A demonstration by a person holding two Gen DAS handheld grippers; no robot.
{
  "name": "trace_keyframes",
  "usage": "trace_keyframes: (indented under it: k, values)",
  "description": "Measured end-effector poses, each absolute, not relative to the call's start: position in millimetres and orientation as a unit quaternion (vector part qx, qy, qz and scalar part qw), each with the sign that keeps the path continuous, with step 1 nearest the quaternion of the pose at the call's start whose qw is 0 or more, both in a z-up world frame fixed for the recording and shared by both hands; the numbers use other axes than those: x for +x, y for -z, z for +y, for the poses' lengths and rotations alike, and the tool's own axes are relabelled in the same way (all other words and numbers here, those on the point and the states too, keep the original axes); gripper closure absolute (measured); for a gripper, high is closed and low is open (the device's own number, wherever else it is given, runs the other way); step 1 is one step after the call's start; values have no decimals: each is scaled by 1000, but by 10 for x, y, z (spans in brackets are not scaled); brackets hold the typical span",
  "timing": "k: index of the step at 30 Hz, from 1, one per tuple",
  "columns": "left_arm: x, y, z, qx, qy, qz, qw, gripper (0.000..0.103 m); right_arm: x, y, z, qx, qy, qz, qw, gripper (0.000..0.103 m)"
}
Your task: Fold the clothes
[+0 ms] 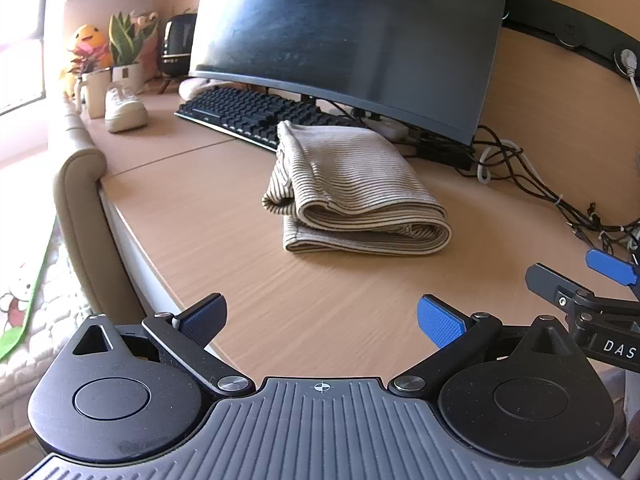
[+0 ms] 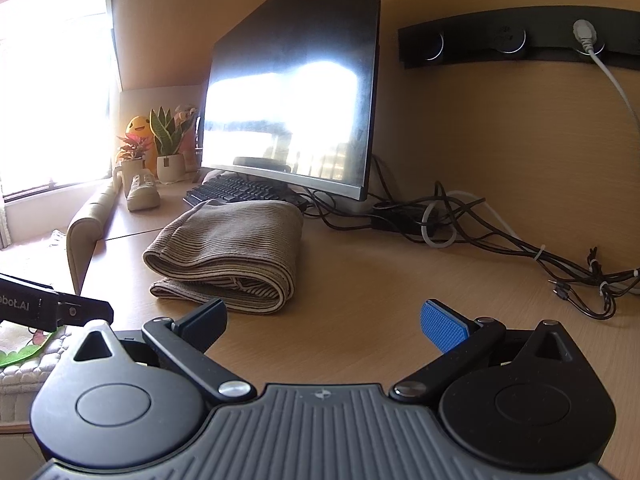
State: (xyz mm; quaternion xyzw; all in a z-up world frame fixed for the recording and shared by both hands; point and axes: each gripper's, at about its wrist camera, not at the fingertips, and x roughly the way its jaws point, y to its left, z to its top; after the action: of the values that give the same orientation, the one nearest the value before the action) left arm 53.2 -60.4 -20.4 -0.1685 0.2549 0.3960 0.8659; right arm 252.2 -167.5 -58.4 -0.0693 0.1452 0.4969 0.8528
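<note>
A folded striped garment [image 1: 352, 188] lies mid-desk [image 1: 208, 216] before the keyboard [image 1: 248, 114]. Only the right view shows the socket strip's [image 2: 516, 42] full length. Left gripper [image 1: 322, 320] and right gripper [image 2: 324, 322]: jaws spread wide, holding nothing.

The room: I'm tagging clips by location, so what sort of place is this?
Probably a home desk by a window: a monitor and keyboard stand behind the folded cloth, with potted plants and a shoe alongside.
</note>
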Motion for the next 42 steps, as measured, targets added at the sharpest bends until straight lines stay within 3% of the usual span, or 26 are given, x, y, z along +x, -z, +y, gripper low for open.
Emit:
trace_keyframes:
  k: [42]
  values:
    - [575,243,-588,-170,-394,265,863,0,2552,597,-1624,-71,-513,160,840,0]
